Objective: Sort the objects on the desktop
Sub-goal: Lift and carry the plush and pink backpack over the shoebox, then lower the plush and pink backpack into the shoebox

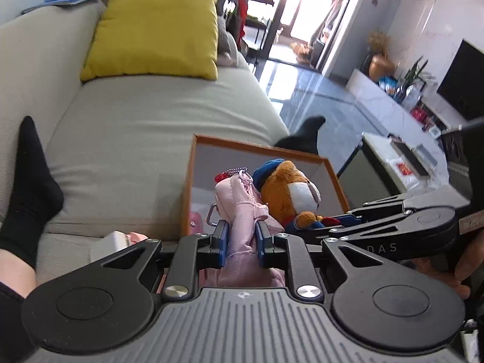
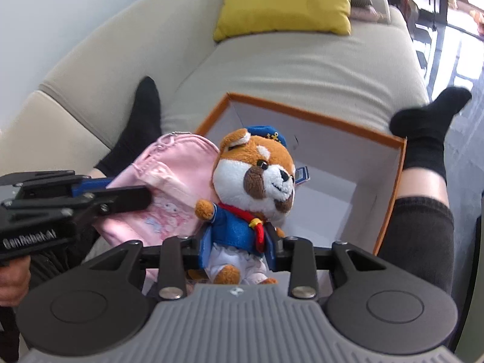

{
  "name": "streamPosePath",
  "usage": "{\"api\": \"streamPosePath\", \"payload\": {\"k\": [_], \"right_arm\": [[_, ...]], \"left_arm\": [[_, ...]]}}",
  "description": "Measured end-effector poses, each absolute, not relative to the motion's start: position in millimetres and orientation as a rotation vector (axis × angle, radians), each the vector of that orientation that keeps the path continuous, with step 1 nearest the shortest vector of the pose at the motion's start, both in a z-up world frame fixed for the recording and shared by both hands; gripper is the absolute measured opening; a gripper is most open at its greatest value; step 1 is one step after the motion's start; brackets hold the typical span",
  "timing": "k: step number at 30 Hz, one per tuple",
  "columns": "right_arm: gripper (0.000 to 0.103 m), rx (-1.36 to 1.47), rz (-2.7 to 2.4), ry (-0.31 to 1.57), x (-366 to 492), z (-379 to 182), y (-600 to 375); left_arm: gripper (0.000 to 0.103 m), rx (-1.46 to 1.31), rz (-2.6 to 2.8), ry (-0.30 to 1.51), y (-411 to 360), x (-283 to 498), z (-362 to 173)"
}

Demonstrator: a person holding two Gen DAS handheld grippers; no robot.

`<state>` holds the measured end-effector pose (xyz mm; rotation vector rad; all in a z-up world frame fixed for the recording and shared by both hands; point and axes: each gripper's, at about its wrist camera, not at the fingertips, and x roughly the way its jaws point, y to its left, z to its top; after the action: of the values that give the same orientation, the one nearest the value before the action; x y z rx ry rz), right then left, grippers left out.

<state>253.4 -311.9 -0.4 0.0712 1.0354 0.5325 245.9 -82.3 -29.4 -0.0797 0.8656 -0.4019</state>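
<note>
1. Far left, a foot in a black sock (image 1: 28,178) lay on the beige sofa (image 1: 145,121); a yellow cushion (image 1: 154,31) leaned against the sofa back.
2. Left gripper (image 1: 241,240) had its blue-padded fingers (image 1: 220,243) clamped on a pink pouch (image 1: 242,211), gripping its lower part, pouch upright and tilted over the near left corner of the box.
3. In the right wrist view the pink pouch (image 2: 169,187) showed a pale cartoon print and a zipper along the top; the left gripper (image 2: 112,193) came in from the left, its fingers closed on the pouch's side.
4. Orange-rimmed box (image 1: 257,148) with a white inside sat on the sofa seat, between the person's legs.
5. Plush dog (image 2: 257,181) in a blue sailor cap, blue jacket and red neckerchief was touching the pouch's right side, held upright above the box (image 2: 317,118).
6. Right gripper (image 2: 239,248) had its fingers (image 2: 207,249) clamped on the plush dog's body at the waist; legs hung below the fingers.
7. In the left wrist view the plush dog (image 1: 287,190) faced right, with the right gripper (image 1: 338,222) coming in from the right, fingers closed on its lower body.
8. A small blue-edged item (image 2: 301,175) lay inside the box behind the dog; cannot tell what it was.
9. Right, a second black-socked foot (image 2: 429,127) rested against the box's far right corner.
</note>
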Motion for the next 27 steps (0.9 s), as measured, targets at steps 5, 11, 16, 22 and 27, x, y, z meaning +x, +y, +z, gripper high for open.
{"api": "streamPosePath", "payload": {"k": [5, 11, 16, 22, 27], "right_arm": [[0.037, 0.093, 0.493, 1.131, 265.5, -27.9, -313.6], [0.037, 0.111, 0.500, 1.242, 278.7, -55.6, -309.9], [0.037, 0.121, 0.504, 1.300, 287.7, -67.7, -305.8], [0.036, 0.082, 0.513, 1.332, 290.3, -74.5, -300.8], [0.036, 0.046, 0.542, 1.328, 284.7, -63.1, -304.5]], "left_arm": [[0.021, 0.024, -0.384, 0.893, -110.0, 248.4, -53.6], [0.021, 0.188, -0.374, 0.904, -133.7, 242.1, -73.2], [0.020, 0.223, -0.356, 0.927, -135.9, 244.3, -83.1], [0.021, 0.251, -0.368, 0.916, -135.8, 243.4, -86.8], [0.021, 0.294, -0.356, 0.873, -137.3, 236.6, -89.6]]}}
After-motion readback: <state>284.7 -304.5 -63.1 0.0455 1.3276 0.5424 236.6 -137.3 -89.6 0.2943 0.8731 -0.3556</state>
